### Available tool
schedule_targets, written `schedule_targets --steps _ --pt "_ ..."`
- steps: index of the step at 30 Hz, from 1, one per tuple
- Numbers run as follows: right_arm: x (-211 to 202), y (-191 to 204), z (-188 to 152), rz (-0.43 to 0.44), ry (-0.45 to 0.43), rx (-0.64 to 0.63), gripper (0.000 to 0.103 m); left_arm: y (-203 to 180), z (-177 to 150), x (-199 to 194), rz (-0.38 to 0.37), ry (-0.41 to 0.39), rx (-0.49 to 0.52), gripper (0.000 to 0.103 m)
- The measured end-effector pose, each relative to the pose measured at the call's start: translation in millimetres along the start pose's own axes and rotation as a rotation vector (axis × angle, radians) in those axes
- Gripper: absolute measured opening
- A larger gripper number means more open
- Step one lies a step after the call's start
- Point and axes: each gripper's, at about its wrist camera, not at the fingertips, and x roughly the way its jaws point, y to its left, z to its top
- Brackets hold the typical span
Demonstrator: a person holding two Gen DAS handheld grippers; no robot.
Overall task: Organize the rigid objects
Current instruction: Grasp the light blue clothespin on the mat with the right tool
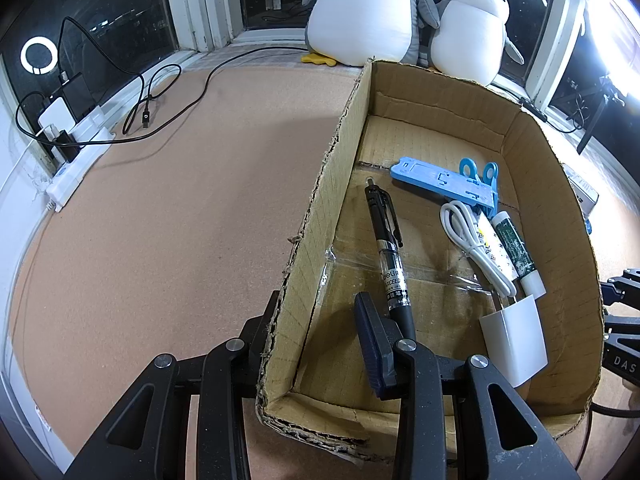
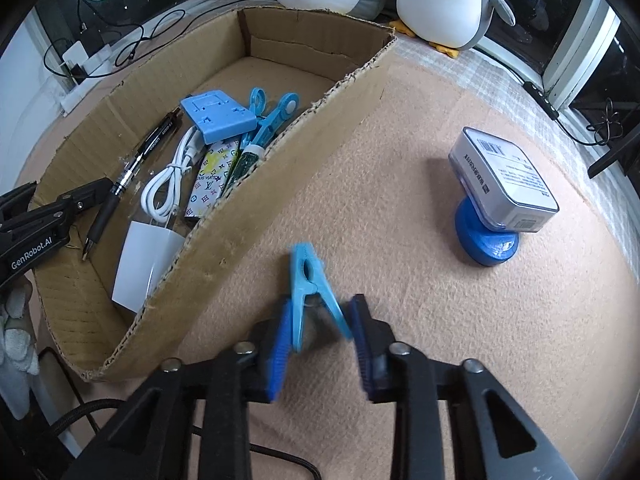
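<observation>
- Left gripper [image 1: 320, 320] sits at the bottom of the left wrist view, its jaws clamped on the left wall of the cardboard box [image 1: 320, 208], one finger outside and one inside.
- Right gripper [image 2: 320, 334] is at the bottom middle of the right wrist view, blurry, with a blue clothespin [image 2: 310, 292] between its pads. The pads look pressed against the pin's two splayed handles. The pin's nose points up the frame over the tan mat [image 2: 400, 200], just right of the box wall.
- Inside the box, centre of the left wrist view: a black pen [image 1: 386, 240] along the left side, a light blue flat plastic piece [image 1: 440, 182] further up, and a blue clip [image 1: 480, 172] just behind it.
- Lower right in the box there's a white charger block [image 1: 514, 344] with its white cable [image 1: 476, 240] coiled above, next to a patterned card-like thing [image 2: 214, 176] and a green and white tube [image 1: 516, 248].
- Right side of the right wrist view: a white labelled box [image 2: 504, 184] tilted on top of a round blue base [image 2: 486, 240], out on the mat, well apart from the cardboard box.
- Two plush penguins [image 1: 468, 24] along the top edge by the window.
</observation>
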Motion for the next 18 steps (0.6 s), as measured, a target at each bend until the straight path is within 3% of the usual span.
schedule_targets --steps 9,18 --pt "-5 -6 -6 0.008 -0.022 0.035 0.025 1 0 0 0.001 0.000 0.000 0.037" --pt "-41 -19 -6 0.000 -0.100 0.075 0.024 0 0 0 0.001 0.000 0.001 0.037"
